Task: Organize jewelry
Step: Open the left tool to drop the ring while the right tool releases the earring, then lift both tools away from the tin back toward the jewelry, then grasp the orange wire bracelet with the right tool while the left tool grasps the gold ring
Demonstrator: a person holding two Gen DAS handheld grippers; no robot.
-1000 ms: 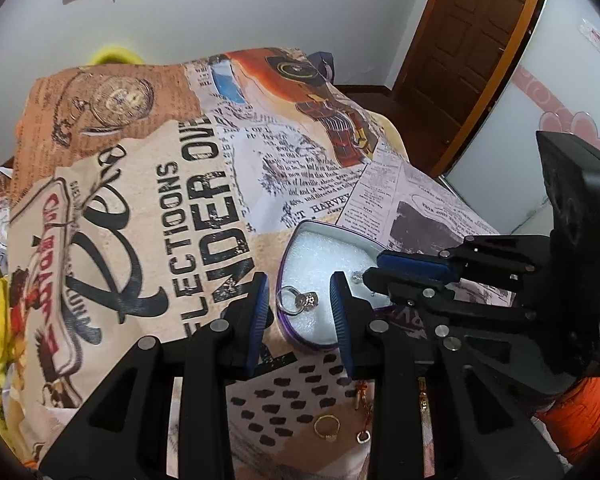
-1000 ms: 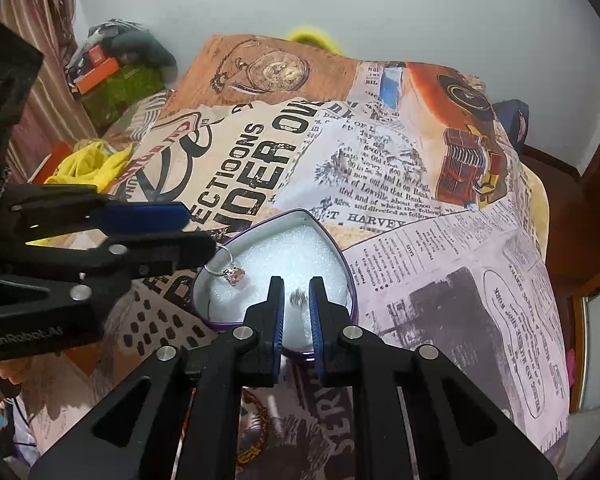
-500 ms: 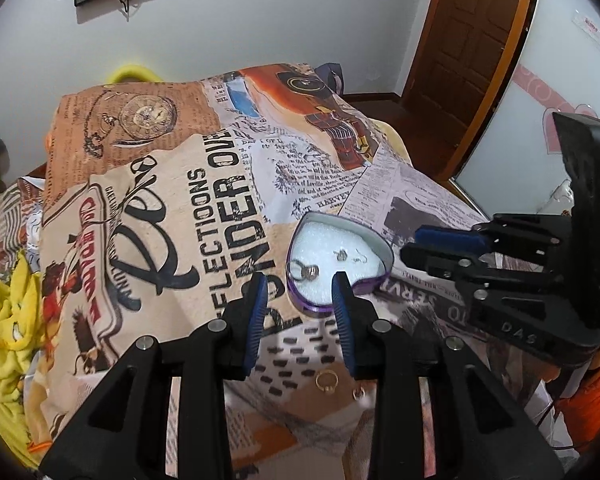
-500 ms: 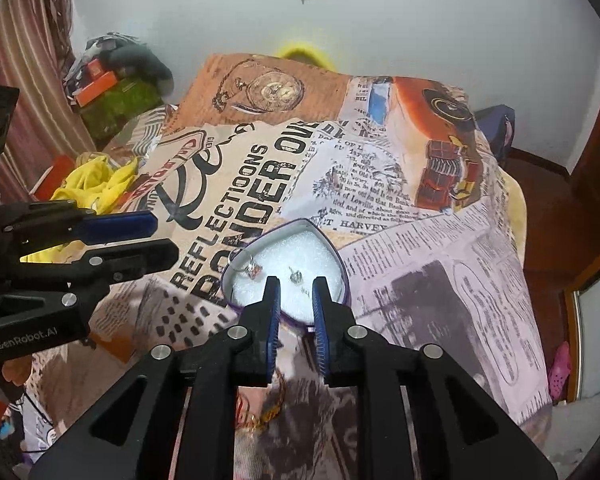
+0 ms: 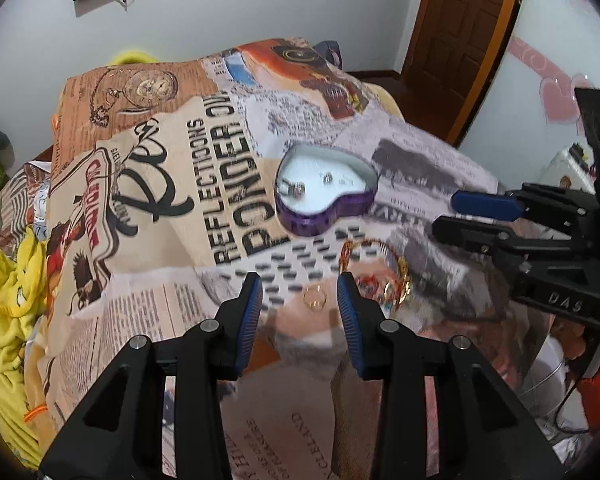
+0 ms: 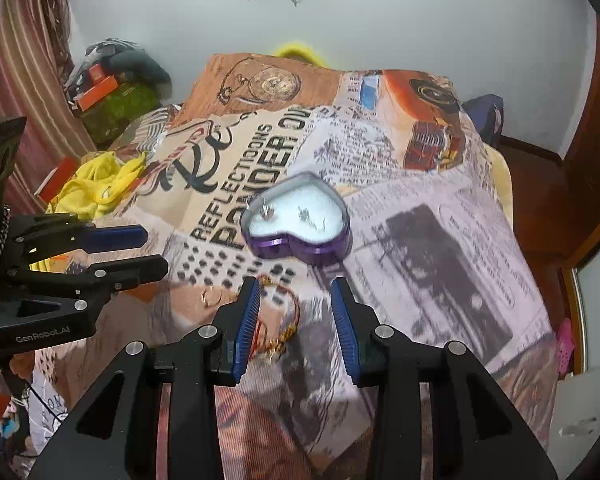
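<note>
Both jaws are opening, empty: left hand-held gripper (image 5: 300,292) above a small gold ring (image 5: 315,299), right hand-held gripper (image 6: 294,294) short of the purple heart-shaped tin (image 6: 300,240).

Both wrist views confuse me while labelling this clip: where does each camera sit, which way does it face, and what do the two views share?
Left wrist: sits on the left gripper, looking down along its opening jaws at a gold ring on the bedspread; the right gripper shows at right.
Right wrist: sits on the right gripper, jaws opening above a gold chain; the left gripper shows at left.
Shared: the purple heart-shaped box, ring, chain, bedspread.
</note>
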